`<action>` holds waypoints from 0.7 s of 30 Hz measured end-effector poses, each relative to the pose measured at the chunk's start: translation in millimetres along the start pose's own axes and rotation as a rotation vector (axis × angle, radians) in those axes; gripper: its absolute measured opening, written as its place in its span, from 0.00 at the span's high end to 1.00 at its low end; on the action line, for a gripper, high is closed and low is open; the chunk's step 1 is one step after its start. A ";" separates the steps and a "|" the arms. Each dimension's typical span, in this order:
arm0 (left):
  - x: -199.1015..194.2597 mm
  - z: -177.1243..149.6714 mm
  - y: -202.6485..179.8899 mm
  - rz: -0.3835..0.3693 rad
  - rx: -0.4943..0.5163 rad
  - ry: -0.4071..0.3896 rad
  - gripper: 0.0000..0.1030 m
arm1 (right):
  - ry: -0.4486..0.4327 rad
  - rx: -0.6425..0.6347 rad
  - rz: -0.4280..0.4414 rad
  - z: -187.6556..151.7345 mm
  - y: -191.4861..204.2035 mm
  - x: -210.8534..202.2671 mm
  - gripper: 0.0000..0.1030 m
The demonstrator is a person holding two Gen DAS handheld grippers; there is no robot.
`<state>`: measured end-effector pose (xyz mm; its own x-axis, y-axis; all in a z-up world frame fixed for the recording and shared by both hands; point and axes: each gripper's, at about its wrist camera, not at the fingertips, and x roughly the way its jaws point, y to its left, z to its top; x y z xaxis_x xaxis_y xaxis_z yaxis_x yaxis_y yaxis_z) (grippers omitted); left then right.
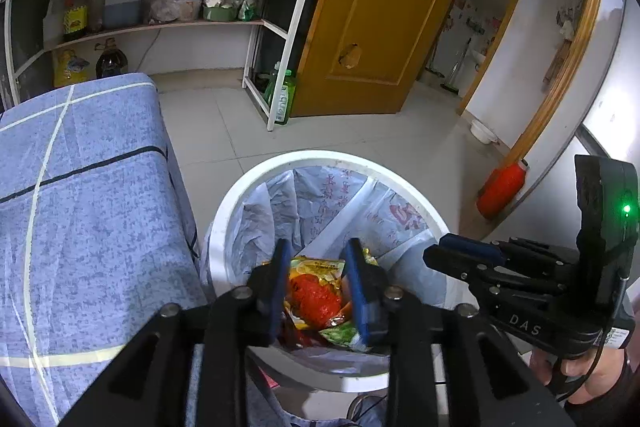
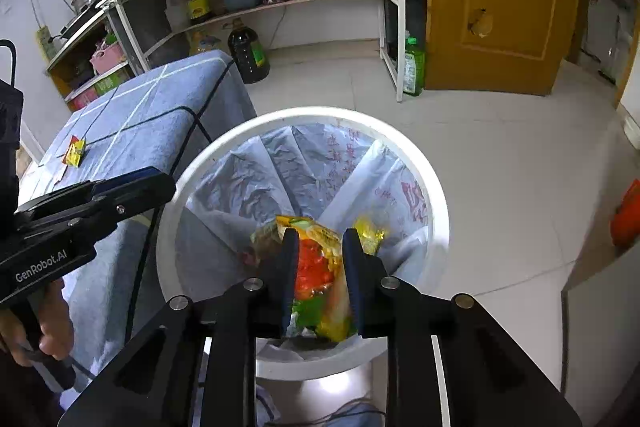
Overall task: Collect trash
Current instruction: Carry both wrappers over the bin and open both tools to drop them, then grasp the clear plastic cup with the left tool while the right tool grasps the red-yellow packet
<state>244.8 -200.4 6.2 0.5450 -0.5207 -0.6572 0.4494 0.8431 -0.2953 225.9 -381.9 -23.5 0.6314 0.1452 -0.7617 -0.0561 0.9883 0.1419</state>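
A white trash bin lined with a pale plastic bag stands on the floor beside the blue-covered table. Colourful snack wrappers lie at the bottom of it. My left gripper is open and empty above the bin's near side. My right gripper is open over the bin, and a red, yellow and green wrapper shows blurred between its fingers, apart from them. A small yellow and red wrapper lies on the table.
A white shelf rack with bottles and jars stands behind the table. A yellow wooden door is at the back. A green bottle stands by the rack, a dark oil bottle by the table. A red object lies by the right wall.
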 end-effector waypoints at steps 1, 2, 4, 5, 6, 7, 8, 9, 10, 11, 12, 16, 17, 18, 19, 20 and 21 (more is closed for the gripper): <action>-1.1 0.2 0.5 -0.001 -0.001 -0.003 0.68 | -0.004 -0.001 0.002 0.2 0.7 -1.0 0.76; -2.5 0.3 0.6 0.000 0.000 -0.005 0.68 | -0.005 -0.003 0.003 0.6 1.4 -2.0 0.76; -5.9 0.6 2.2 -0.001 -0.005 -0.011 0.68 | -0.009 -0.008 0.002 1.0 4.5 -3.5 0.76; -8.7 0.7 3.4 0.000 -0.008 -0.015 0.68 | -0.013 -0.011 0.003 1.5 6.5 -4.7 0.76; -10.9 1.2 4.6 0.002 -0.009 -0.020 0.68 | -0.016 -0.014 0.004 1.7 7.9 -5.5 0.76; -14.5 1.3 5.7 0.005 -0.010 -0.027 0.68 | -0.020 -0.018 0.006 2.1 10.0 -6.8 0.76; -18.0 1.3 6.8 0.010 -0.010 -0.034 0.68 | -0.025 -0.024 0.010 2.9 12.4 -8.5 0.76; -21.2 1.2 8.6 0.015 -0.011 -0.040 0.68 | -0.031 -0.027 0.015 3.9 14.9 -10.4 0.76; -25.3 0.8 11.3 0.020 -0.014 -0.046 0.68 | -0.036 -0.030 0.021 4.5 17.2 -12.0 0.76; -28.5 0.1 14.0 0.025 -0.016 -0.052 0.68 | -0.042 -0.033 0.027 5.0 20.0 -13.6 0.76; -32.4 0.0 16.8 0.032 -0.017 -0.058 0.68 | -0.050 -0.039 0.034 6.2 23.5 -15.6 0.76; -49.2 -2.8 32.0 0.063 -0.029 -0.079 0.68 | -0.075 -0.062 0.061 10.7 39.9 -22.0 0.76; -53.5 -4.0 35.7 0.071 -0.033 -0.083 0.68 | -0.079 -0.069 0.070 12.0 45.0 -22.9 0.76; -56.4 -4.6 38.6 0.079 -0.035 -0.087 0.68 | -0.081 -0.075 0.078 13.3 49.5 -23.2 0.76; -60.8 -5.2 43.0 0.088 -0.039 -0.092 0.68 | -0.085 -0.083 0.088 14.7 54.9 -23.8 0.76; -65.0 -5.9 47.4 0.094 -0.044 -0.096 0.68 | -0.089 -0.090 0.099 16.3 61.2 -24.2 0.76; -69.3 -6.5 51.7 0.101 -0.051 -0.101 0.68 | -0.092 -0.097 0.107 17.6 66.2 -24.6 0.76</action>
<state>225.7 -119.9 32.0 0.6555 -0.4414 -0.6128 0.3535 0.8964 -0.2676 220.2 -320.9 15.8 0.6856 0.2496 -0.6838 -0.1986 0.9679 0.1541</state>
